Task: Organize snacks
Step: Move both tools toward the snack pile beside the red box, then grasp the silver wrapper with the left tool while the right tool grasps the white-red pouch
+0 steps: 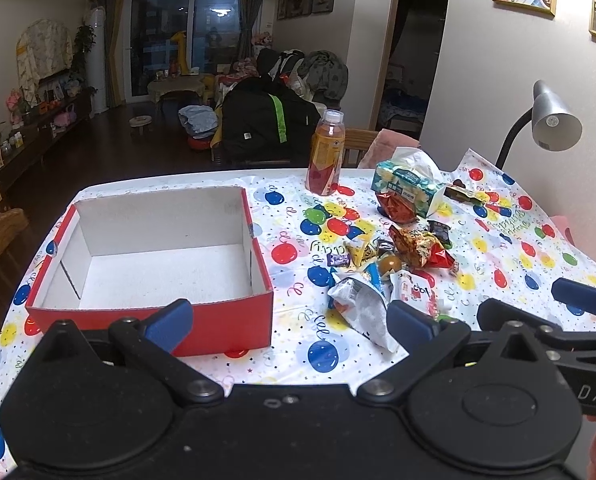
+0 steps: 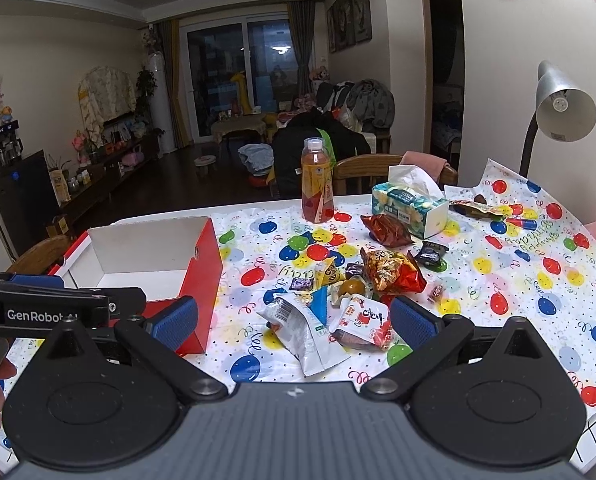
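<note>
An empty red cardboard box (image 1: 234,320) with a white inside sits at the table's left, also visible as the red box (image 2: 206,264) from the right wrist. A heap of snack packets (image 1: 397,256) lies to its right, with a white pouch (image 1: 361,308) nearest me. From the right wrist the snack heap (image 2: 357,280) shows a white pouch (image 2: 305,332) and a white-and-red packet (image 2: 365,316) in front. My left gripper (image 1: 288,318) is open above the box's near right corner. My right gripper (image 2: 294,318) is open, with the front packets between its fingers. Neither holds anything.
A juice bottle (image 1: 325,152) stands at the table's far edge. A tissue box (image 1: 409,186) and a red foil bag (image 1: 397,206) sit behind the heap. A grey desk lamp (image 1: 549,124) stands at the right. Wooden chairs (image 2: 369,172) flank the balloon-print tablecloth (image 1: 517,248).
</note>
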Demonstrator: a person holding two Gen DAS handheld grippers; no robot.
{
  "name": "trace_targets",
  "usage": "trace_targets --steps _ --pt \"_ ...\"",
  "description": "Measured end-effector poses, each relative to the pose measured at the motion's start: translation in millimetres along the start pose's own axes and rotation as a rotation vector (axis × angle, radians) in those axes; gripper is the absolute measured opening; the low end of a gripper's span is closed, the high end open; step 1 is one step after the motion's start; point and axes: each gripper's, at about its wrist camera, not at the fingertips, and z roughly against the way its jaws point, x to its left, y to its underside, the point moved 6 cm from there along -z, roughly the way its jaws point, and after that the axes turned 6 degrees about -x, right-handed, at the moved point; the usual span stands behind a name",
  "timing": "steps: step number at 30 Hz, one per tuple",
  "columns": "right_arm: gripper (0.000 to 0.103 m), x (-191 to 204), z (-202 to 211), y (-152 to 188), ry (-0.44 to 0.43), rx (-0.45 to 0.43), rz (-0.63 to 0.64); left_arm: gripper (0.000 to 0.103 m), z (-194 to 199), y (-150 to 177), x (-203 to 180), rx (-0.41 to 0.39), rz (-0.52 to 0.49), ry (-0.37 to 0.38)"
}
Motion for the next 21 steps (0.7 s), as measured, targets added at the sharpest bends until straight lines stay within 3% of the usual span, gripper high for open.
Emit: trace_targets --steps 14,21 --pt "0.103 -30.3 -24.0 0.5 0.003 0.036 -0.030 0.103 -31.1 1.6 -18.2 0.038 0.008 0.039" --pt "0.103 -59.0 -49.4 7.8 0.027 0.082 -0.033 0.103 -55.5 3.3 -26.2 0.063 0.025 0.009"
